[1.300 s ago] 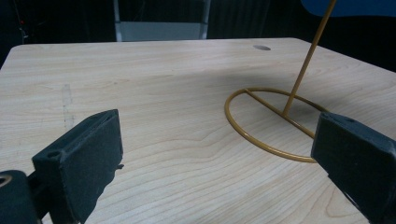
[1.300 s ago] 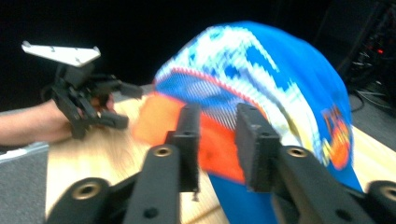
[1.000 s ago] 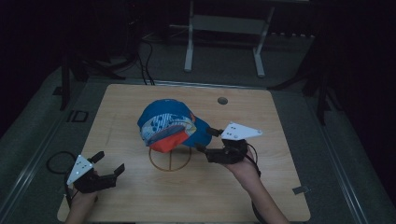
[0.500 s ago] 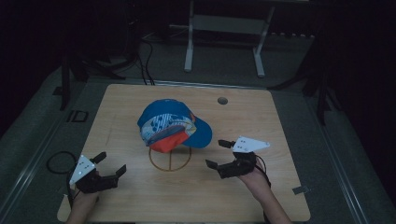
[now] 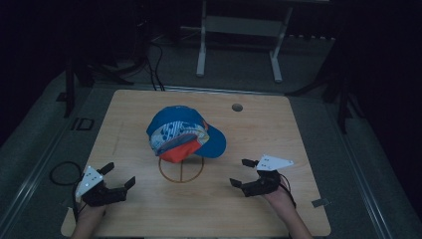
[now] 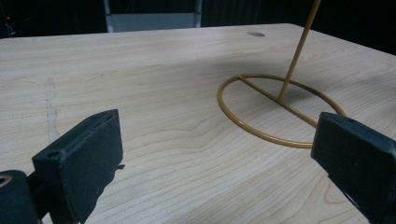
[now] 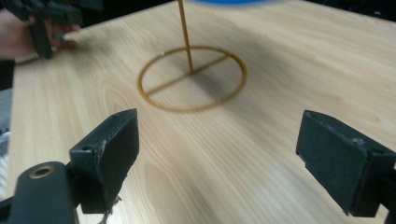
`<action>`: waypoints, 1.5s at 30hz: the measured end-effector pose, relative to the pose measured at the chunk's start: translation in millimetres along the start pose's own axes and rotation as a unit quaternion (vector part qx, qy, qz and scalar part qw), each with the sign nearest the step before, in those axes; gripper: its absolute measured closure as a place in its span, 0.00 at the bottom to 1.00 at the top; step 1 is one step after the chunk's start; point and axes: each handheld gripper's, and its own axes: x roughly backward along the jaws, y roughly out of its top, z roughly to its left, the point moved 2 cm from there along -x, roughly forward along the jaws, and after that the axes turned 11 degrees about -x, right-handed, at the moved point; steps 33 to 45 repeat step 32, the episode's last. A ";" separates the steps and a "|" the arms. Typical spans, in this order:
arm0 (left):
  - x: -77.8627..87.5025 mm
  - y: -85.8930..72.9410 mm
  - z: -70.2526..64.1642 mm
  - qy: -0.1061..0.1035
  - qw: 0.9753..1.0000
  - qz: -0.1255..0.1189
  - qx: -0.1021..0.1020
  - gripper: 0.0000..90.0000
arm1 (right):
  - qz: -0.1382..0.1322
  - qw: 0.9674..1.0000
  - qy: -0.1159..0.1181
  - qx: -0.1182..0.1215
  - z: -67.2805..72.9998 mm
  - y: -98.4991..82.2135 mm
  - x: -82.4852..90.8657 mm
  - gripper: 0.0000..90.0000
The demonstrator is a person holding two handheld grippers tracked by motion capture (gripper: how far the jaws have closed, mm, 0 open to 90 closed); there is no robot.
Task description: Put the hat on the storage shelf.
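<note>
A blue cap (image 5: 184, 137) with a patterned front panel and an orange underside hangs on a thin gold wire stand (image 5: 161, 172) whose ring base lies mid-table. My right gripper (image 5: 240, 173) is low over the table to the right of the stand, apart from the cap. Its jaws have just been opening and stand open with nothing between them (image 7: 217, 149); beyond them are the ring (image 7: 154, 100), the rod (image 7: 184, 32) and the cap's blue edge (image 7: 233, 2). My left gripper (image 5: 119, 174) rests open at the front left (image 6: 215, 154), facing the ring (image 6: 243, 123).
The wooden table (image 5: 298, 129) has a small round hole (image 5: 237, 107) near its far edge. A white metal frame (image 5: 239, 30) stands on the dark floor behind it. A cable loop (image 5: 59, 172) lies off the table's left side.
My right gripper has drawn back from the cap's brim, down and toward the front right of the table, with its jaws wider. The cap stays on the stand. The left gripper has kept still.
</note>
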 end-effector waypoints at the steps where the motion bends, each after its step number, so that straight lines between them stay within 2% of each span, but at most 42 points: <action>1: -0.1 0.0 0.0 0.000 1.000 -0.001 0.000 0.03 | 0.000 1.000 0.000 -0.002 -2.1 -2.7 0.7 0.15; 8: -0.4 -0.4 0.0 0.000 1.000 0.000 -0.001 0.03 | 0.000 1.000 -0.005 -0.017 -21.3 -24.8 5.6 0.15; 13: -0.4 -0.4 -0.7 0.001 1.000 0.002 -0.006 0.03 | 0.010 1.000 -0.010 -0.008 -32.6 -34.6 7.0 0.15; 18: -0.7 -1.2 -0.8 -0.002 1.000 0.003 -0.004 0.03 | 0.018 1.000 -0.013 -0.014 -43.6 -42.5 8.6 0.15; 23: -0.7 -1.7 -1.7 -0.004 1.000 0.006 -0.009 0.03 | 0.023 1.000 -0.012 -0.004 -45.3 -45.6 11.5 0.15; 28: 0.0 -1.8 -1.7 -0.005 1.000 0.004 -0.008 0.03 | 0.019 1.000 -0.005 -0.006 -46.7 -47.1 13.1 0.15; 45: -0.2 -2.0 -1.8 -0.005 1.000 0.005 -0.009 0.03 | 0.019 1.000 -0.009 -0.007 -48.4 -47.5 13.3 0.15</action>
